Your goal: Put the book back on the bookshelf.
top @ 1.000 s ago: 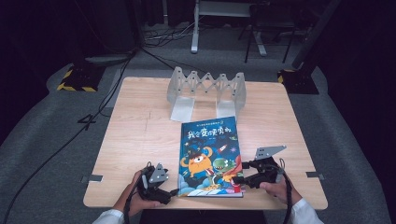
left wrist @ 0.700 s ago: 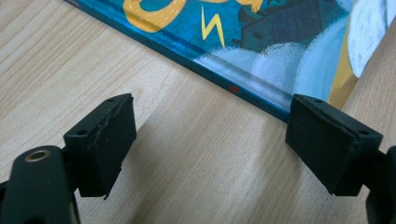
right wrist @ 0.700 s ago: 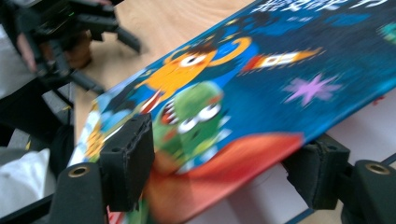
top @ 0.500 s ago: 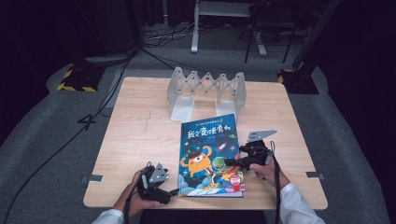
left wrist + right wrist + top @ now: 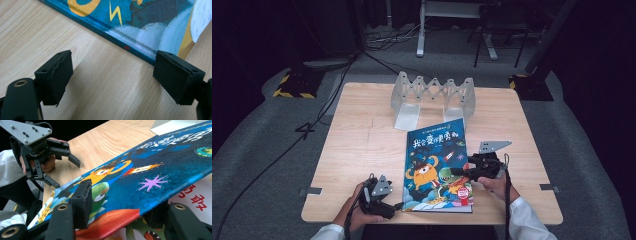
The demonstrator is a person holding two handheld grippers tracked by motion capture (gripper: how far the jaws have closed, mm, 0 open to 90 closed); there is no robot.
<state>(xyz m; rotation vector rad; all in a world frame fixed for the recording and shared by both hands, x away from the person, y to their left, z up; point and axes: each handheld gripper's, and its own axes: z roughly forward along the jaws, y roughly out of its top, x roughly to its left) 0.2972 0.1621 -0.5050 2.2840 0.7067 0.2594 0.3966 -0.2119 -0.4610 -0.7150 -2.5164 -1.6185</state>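
**Cover on the way up: right tongs at the book's edge**

Dark studio all round, black walls, grey floor with cables trailing across it, yellow-and-black striped blocks at the stands. Centre stage is a pale wooden worktop (image 5: 362,150), and at its far side stands a clear zigzag book rack (image 5: 432,97), nothing in it.

On to the action. The picture book (image 5: 437,167) lies near the front edge of the worktop, between the two hands, blue cover up, cartoon monsters grinning. The right tongs (image 5: 462,171) have come in from the book's right side and their jaws have just been closing, with the front cover between them. In the right gripper view the cover (image 5: 150,177) is tilted up off the white first page (image 5: 197,195), one pad on top, the other tucked beneath. It looks like a pinch, though whether the pads are truly pressing I cannot tell.

The left tongs (image 5: 394,206) wait at the book's near left corner, jaws wide apart, nothing between them; in the left gripper view bare wood and the book's edge (image 5: 120,40) lie beyond them.

My read: this is the opening of the book, just begun. Next call is a firm pinch, then a smooth swing of the cover over toward the spine, with the left tongs ready to steady the book if it slides.
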